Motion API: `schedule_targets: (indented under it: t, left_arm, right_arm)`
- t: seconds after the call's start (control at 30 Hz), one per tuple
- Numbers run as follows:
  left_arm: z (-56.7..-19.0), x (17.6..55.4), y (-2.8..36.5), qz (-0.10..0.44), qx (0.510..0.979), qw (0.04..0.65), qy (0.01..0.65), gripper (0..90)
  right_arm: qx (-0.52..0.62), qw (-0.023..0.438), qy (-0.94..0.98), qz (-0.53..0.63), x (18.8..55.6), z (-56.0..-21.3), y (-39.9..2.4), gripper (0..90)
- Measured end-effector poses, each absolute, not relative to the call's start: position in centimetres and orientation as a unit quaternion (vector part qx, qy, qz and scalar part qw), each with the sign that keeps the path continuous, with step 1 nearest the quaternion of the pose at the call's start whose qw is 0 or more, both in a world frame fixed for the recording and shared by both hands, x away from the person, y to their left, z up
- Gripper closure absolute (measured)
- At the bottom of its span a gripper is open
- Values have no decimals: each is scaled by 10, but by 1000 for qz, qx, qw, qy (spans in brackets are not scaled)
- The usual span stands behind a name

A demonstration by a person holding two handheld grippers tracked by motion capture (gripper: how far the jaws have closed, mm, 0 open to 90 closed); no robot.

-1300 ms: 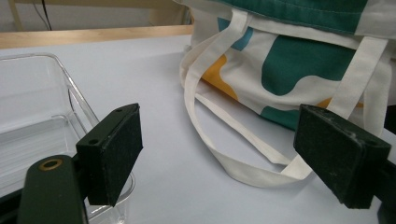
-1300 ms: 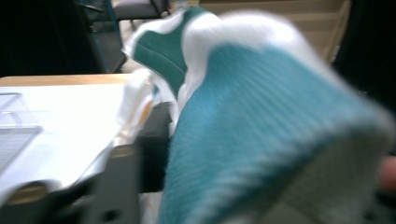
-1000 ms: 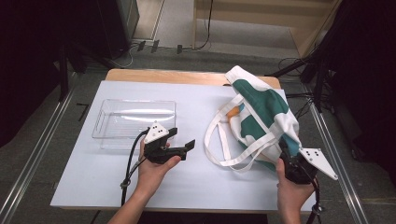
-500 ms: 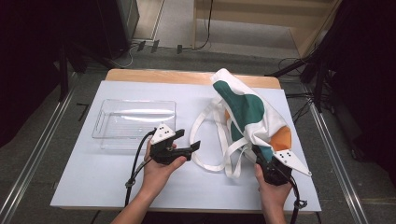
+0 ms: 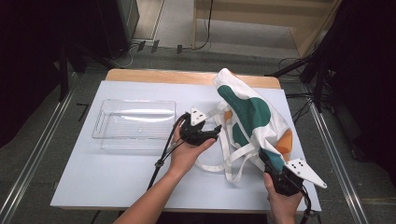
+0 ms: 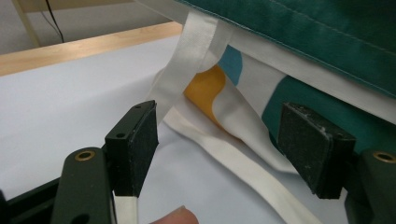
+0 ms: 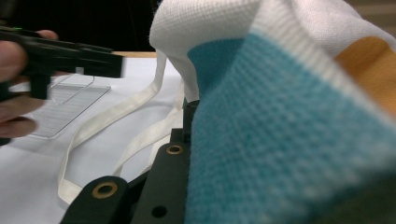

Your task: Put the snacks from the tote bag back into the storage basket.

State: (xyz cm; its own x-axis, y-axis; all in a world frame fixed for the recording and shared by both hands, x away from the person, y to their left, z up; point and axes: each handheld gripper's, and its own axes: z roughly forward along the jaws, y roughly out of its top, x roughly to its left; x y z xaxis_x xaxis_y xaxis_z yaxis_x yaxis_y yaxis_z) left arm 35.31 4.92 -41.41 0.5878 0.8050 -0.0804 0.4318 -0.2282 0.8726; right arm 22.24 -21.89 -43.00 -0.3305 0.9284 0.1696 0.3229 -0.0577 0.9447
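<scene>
Right gripper clamped on the tote bag, lifting its near edge off the table's right half. Left gripper just closing, jaws apart around a white strap, pads not yet pressing. Clear tray left.

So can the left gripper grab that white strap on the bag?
Probably yes. The left gripper has been closing, and the white strap already hangs against one pad, nothing blocking. The right gripper holds the bag up.
</scene>
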Motion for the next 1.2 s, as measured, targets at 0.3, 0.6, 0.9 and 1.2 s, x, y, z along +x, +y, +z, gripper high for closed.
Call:
schedule_targets:
  t: [0.3, 0.6, 0.9, 1.2]
  left_arm:
    - [-426, 401, 19, 235, 756, 432, 432, 328]
    - [-420, 406, 25, 191, 784, 425, 410, 900]
    - [-399, 360, 63, 190, 780, 468, 370, 900]
    - [-402, 311, 80, 145, 784, 507, 328, 900]
  right_arm:
    - [499, 284, 624, 530, 224, -432, -222, 840]
    - [506, 301, 621, 517, 224, -432, -223, 838]
    - [537, 328, 599, 496, 236, -433, -240, 835]
    - [554, 341, 583, 487, 252, -433, -252, 834]
